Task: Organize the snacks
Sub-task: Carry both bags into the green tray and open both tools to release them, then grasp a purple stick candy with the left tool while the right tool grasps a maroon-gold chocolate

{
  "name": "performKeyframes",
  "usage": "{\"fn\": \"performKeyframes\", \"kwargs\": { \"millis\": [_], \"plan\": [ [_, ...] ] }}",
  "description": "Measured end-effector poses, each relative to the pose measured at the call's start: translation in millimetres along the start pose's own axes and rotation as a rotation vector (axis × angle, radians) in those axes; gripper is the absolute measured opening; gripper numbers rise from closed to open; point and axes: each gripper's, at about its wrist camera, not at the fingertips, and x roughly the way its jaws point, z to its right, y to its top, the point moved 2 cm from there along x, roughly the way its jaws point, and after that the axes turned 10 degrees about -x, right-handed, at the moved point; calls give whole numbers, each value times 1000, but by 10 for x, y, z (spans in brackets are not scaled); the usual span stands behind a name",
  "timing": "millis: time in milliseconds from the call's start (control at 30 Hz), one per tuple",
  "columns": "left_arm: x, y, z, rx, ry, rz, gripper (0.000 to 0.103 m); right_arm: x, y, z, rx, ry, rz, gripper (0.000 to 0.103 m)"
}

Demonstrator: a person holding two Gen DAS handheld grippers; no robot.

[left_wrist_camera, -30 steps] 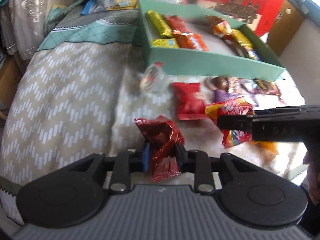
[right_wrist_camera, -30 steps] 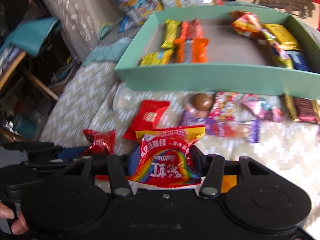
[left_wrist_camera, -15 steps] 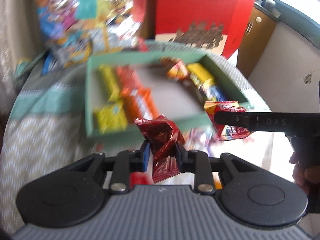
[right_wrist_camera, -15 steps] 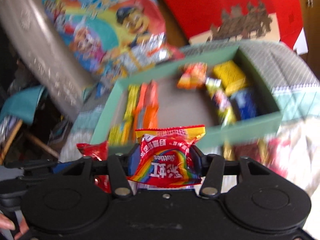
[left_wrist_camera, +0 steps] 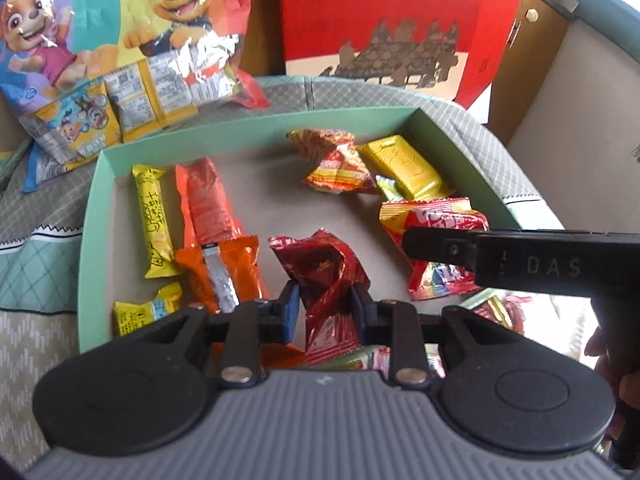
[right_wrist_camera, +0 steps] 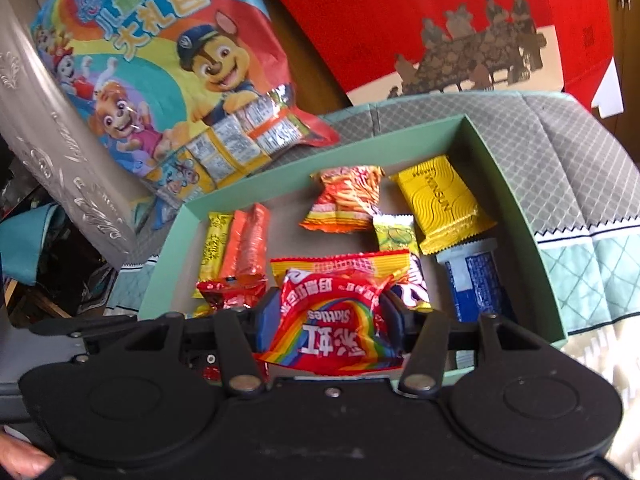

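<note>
Left wrist view: left gripper (left_wrist_camera: pixel 325 306) above the near part of the mint-green box (left_wrist_camera: pixel 89 216), jaws opening, dark red foil packet (left_wrist_camera: pixel 328 280) between the blue pads and seemingly touched by both. Packet crumpled, upper end spread wide, lower end hanging below the pads. Right gripper (left_wrist_camera: pixel 424 242) entering from the right as a black bar over the box's right half, Skittles bag (left_wrist_camera: pixel 436 220) at its tip.

Right wrist view: right gripper (right_wrist_camera: pixel 330 314) over the near edge of the box (right_wrist_camera: pixel 516 200), jaws opening, Skittles bag (right_wrist_camera: pixel 336 320) between the pads, print upside down, yellow top seam toward the far side. Dark red foil packet (right_wrist_camera: pixel 230 290) just left of it, at the left gripper.

Box contents, left wrist view: yellow bar (left_wrist_camera: pixel 154 220) and orange bar (left_wrist_camera: pixel 208 204) side by side along the left wall; orange wrapper with silver strip (left_wrist_camera: pixel 224 276) nearer; small yellow packet (left_wrist_camera: pixel 146 312) in the near left corner; red-and-yellow snack bag (left_wrist_camera: pixel 332 160) and yellow square packet (left_wrist_camera: pixel 404 168) at the far right. Right wrist view: small green candy (right_wrist_camera: pixel 394 232) near the middle; blue packet (right_wrist_camera: pixel 476 280) against the right wall.

Beyond the box, at far left, cartoon-dog gift bag (right_wrist_camera: pixel 156 72); at far right, red carton (right_wrist_camera: pixel 460 20). Box resting on quilted grey-and-teal cloth (right_wrist_camera: pixel 580 160). Part of a hand (right_wrist_camera: pixel 20 456) at the lower left corner of the right wrist view.
</note>
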Motion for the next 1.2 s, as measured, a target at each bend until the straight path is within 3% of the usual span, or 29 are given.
{"fn": "performKeyframes", "kwargs": {
  "millis": [67,100,133,167,200,233,300,800,1200],
  "plan": [
    [43,-6,-21,-1,20,-3,38,45,-14,37,13,4,-7,58],
    [46,-7,-21,2,31,2,59,48,-23,25,19,4,-4,65],
    [39,-11,-23,5,43,14,71,34,-24,42,26,6,3,72],
    [11,-14,-24,7,54,32,90,-5,-31,51,34,1,16,85],
    [-16,-17,-16,10,63,48,100,-56,-40,53,37,-2,33,95],
    [-46,-22,-11,14,68,61,102,-106,-42,54,38,-7,53,98],
    [-98,-34,-7,18,67,71,103,-187,-56,56,36,-26,73,103],
    [-422,-314,-16,19,55,78,103,-590,-319,32,80,-49,79,103],
    [-381,-782,111,142,51,24,103,-786,-750,136,135,-68,25,103]
  ]
}}
